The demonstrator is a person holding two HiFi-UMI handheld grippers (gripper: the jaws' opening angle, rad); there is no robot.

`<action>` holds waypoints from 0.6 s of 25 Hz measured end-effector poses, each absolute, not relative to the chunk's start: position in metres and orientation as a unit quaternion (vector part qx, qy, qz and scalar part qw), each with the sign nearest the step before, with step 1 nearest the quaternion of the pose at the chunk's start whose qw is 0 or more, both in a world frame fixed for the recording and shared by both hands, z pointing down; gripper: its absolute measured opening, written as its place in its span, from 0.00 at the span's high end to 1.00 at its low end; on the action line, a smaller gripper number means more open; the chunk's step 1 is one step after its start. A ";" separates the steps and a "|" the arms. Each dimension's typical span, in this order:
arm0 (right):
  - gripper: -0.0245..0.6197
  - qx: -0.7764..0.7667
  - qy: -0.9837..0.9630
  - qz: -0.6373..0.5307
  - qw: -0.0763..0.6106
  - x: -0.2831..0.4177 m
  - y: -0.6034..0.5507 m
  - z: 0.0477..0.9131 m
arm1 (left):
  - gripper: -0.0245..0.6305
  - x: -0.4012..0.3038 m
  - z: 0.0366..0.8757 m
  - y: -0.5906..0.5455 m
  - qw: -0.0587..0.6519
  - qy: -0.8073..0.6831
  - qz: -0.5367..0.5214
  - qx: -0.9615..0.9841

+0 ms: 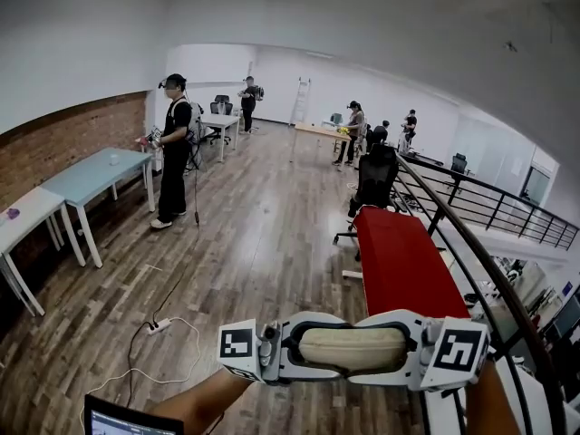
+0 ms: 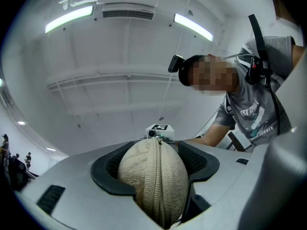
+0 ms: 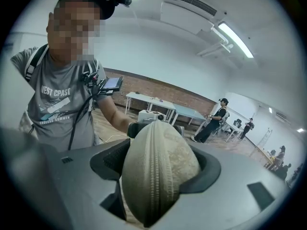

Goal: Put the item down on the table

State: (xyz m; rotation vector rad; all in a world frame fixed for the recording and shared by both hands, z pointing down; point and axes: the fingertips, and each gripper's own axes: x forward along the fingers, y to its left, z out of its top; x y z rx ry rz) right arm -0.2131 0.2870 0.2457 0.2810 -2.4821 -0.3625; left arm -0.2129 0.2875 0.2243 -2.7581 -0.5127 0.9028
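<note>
Pouch (image 1: 352,349) held in left gripper (image 2: 154,166), right gripper (image 3: 156,169)

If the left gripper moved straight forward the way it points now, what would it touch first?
The left gripper is closed on one end of the beige pouch, so the pouch comes first. Straight beyond it, the gripper would probably meet the right gripper, which holds the other end and faces it.

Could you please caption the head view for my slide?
Left gripper and right gripper grip opposite ends of a beige pouch over a wooden floor.
</note>
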 end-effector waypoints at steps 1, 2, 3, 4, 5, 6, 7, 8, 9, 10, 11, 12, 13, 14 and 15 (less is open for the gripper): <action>0.52 0.102 -0.938 -0.139 0.301 -0.205 0.281 0.245 | 0.52 -0.205 0.224 0.282 0.098 -0.169 0.303 -0.933; 0.52 0.098 -0.939 -0.140 0.299 -0.196 0.275 0.245 | 0.52 -0.196 0.223 0.276 0.102 -0.165 0.303 -0.933; 0.52 0.093 -0.940 -0.140 0.297 -0.187 0.269 0.245 | 0.52 -0.187 0.223 0.269 0.107 -0.160 0.304 -0.933; 0.52 0.088 -0.941 -0.139 0.296 -0.177 0.262 0.246 | 0.52 -0.177 0.224 0.263 0.110 -0.156 0.305 -0.933; 0.52 0.083 -0.942 -0.138 0.296 -0.166 0.256 0.247 | 0.52 -0.166 0.225 0.256 0.111 -0.151 0.304 -0.934; 0.52 0.079 -0.942 -0.137 0.295 -0.155 0.249 0.247 | 0.52 -0.155 0.226 0.250 0.110 -0.147 0.303 -0.935; 0.52 0.077 -0.943 -0.136 0.295 -0.144 0.243 0.248 | 0.52 -0.144 0.227 0.243 0.109 -0.144 0.301 -0.936; 0.52 0.075 -0.943 -0.136 0.294 -0.133 0.237 0.249 | 0.52 -0.132 0.228 0.237 0.108 -0.142 0.299 -0.937; 0.52 0.073 -0.944 -0.135 0.293 -0.121 0.232 0.251 | 0.52 -0.121 0.229 0.232 0.107 -0.140 0.297 -0.938; 0.52 0.071 -0.944 -0.134 0.293 -0.109 0.228 0.252 | 0.52 -0.109 0.231 0.228 0.106 -0.138 0.296 -0.939; 0.52 0.070 -0.944 -0.132 0.294 -0.097 0.225 0.254 | 0.52 -0.098 0.232 0.225 0.104 -0.137 0.296 -0.940; 0.52 0.068 -0.944 -0.131 0.294 -0.086 0.222 0.256 | 0.52 -0.086 0.233 0.222 0.103 -0.135 0.296 -0.940; 0.52 0.067 -0.945 -0.130 0.293 -0.074 0.219 0.256 | 0.52 -0.074 0.234 0.220 0.102 -0.134 0.297 -0.940; 0.52 0.066 -0.945 -0.130 0.291 -0.062 0.217 0.257 | 0.52 -0.063 0.234 0.218 0.101 -0.134 0.296 -0.940; 0.52 0.066 -0.946 -0.131 0.290 -0.050 0.215 0.257 | 0.52 -0.051 0.234 0.216 0.102 -0.133 0.295 -0.941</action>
